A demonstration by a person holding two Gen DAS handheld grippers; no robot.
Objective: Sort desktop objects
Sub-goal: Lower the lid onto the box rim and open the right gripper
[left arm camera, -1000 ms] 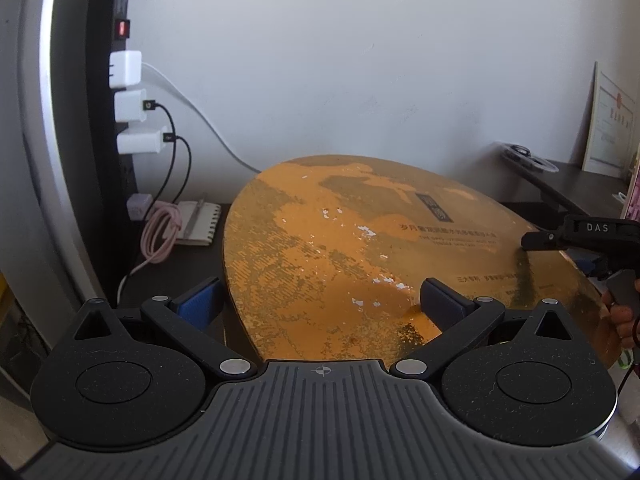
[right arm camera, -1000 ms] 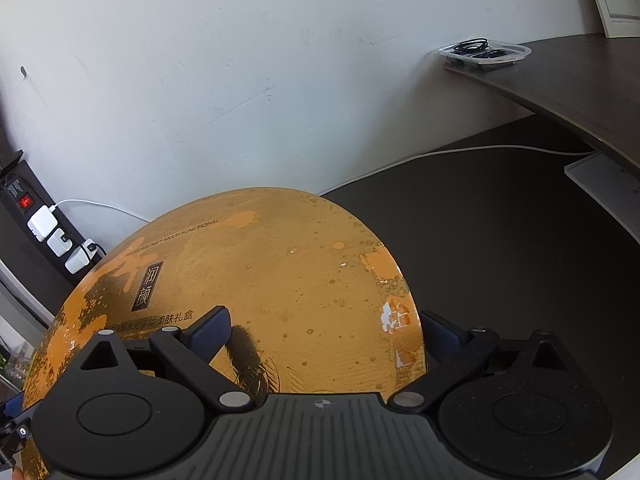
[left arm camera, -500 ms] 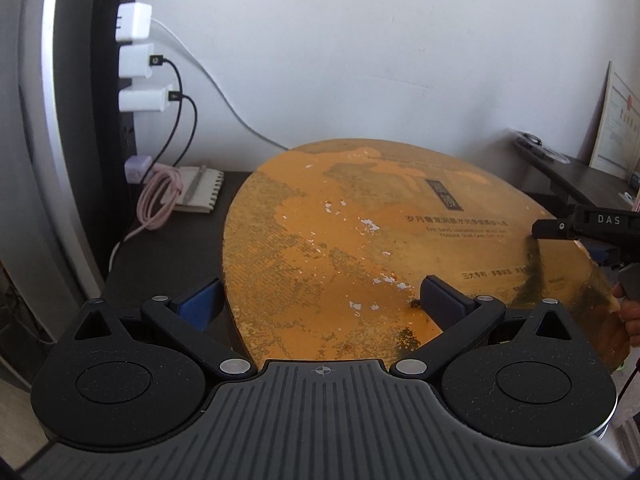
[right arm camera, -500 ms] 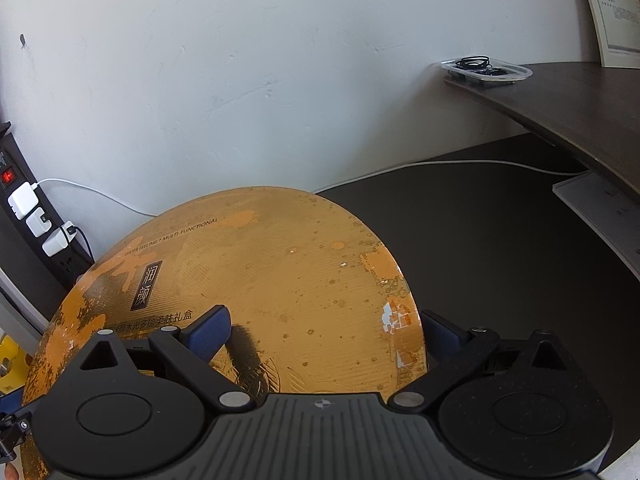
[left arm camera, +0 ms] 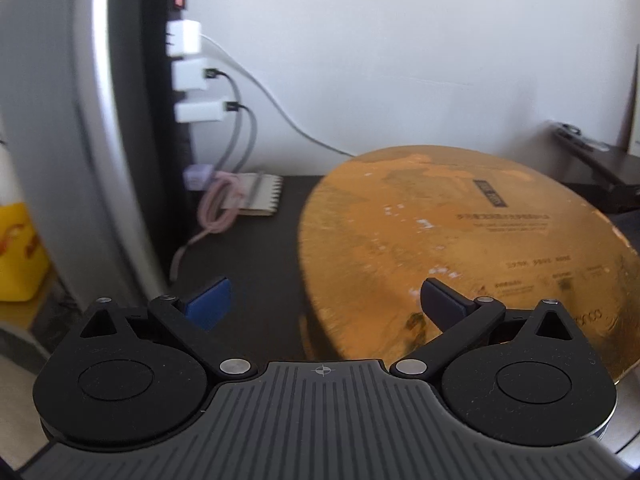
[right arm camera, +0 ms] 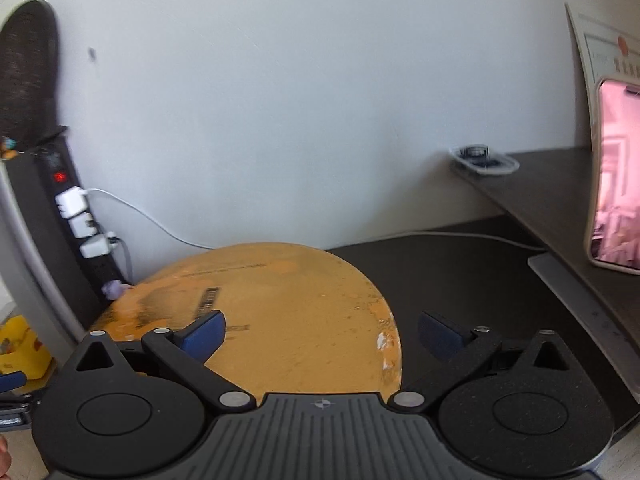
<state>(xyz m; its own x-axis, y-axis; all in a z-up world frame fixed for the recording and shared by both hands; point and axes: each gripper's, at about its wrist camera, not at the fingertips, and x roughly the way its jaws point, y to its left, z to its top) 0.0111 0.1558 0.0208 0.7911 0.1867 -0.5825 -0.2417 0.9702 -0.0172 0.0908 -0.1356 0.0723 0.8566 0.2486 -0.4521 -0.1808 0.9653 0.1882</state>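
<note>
Fingers of the left gripper are spread wide apart, nothing held; its right finger is seen over the gold box (worn, with printed text), which lies on the dark desk. The right gripper is likewise spread apart and empty, the same gold box seen between its fingers. Farther back, a pink cable and a notebook are seen below the power strip by the white wall.

One gold box, three white chargers, one notepad.
</note>
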